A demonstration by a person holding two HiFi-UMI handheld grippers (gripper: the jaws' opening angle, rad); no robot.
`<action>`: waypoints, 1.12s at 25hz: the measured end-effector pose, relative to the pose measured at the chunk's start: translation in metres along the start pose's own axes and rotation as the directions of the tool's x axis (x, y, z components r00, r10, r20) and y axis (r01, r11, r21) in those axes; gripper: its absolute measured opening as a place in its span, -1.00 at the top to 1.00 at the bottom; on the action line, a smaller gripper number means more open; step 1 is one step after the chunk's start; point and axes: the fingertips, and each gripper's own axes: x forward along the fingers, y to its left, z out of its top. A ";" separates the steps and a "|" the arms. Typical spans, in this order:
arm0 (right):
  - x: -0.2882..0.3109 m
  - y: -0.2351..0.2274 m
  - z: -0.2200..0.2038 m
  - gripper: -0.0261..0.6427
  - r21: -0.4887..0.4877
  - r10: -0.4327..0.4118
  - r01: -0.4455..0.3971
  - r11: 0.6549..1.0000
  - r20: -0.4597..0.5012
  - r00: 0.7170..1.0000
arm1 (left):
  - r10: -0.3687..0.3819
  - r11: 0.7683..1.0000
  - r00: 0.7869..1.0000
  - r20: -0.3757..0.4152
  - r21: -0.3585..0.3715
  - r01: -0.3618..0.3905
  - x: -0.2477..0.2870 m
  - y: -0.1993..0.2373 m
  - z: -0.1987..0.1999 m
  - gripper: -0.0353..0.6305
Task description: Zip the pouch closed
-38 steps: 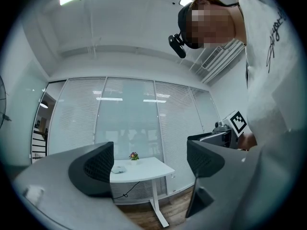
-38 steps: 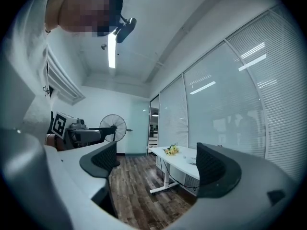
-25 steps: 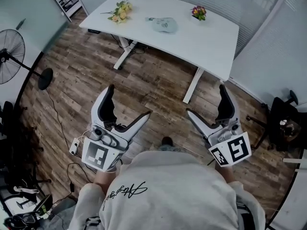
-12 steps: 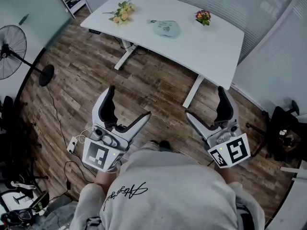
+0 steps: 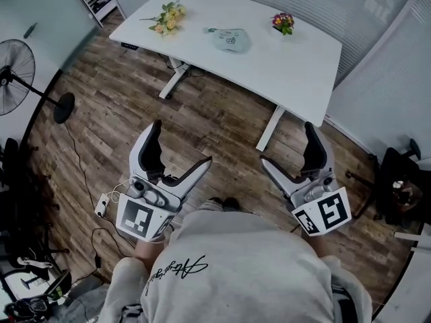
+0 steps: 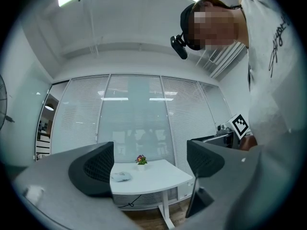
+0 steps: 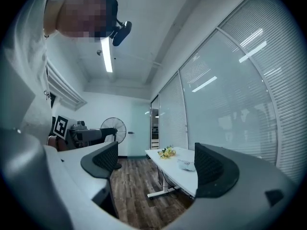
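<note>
Distance comes first: the pale grey-green soft fabric pouch (image 5: 229,39) lies flat on the white table (image 5: 296,66), well ahead of both claws, with yellow flowers (image 5: 168,15) to its left and a small pot of purple flowers (image 5: 283,22) to its right. The left claw (image 5: 182,142) and right claw (image 5: 287,142) hang over the wooden floor (image 5: 114,113), each spread wide and empty. The pouch looks light and limp, likely to bunch, so one claw should pin the fabric at the zip's end while the other pinches the pull tab. The pouch's dark print and the shirt's cursive script are unreadable.
</note>
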 end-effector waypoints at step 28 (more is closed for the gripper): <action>0.063 -0.028 -0.019 -0.51 0.007 0.036 -0.036 0.999 -0.027 0.999 | 0.010 1.000 1.000 -0.004 -0.019 -0.010 0.040 0.047 -0.026 -0.48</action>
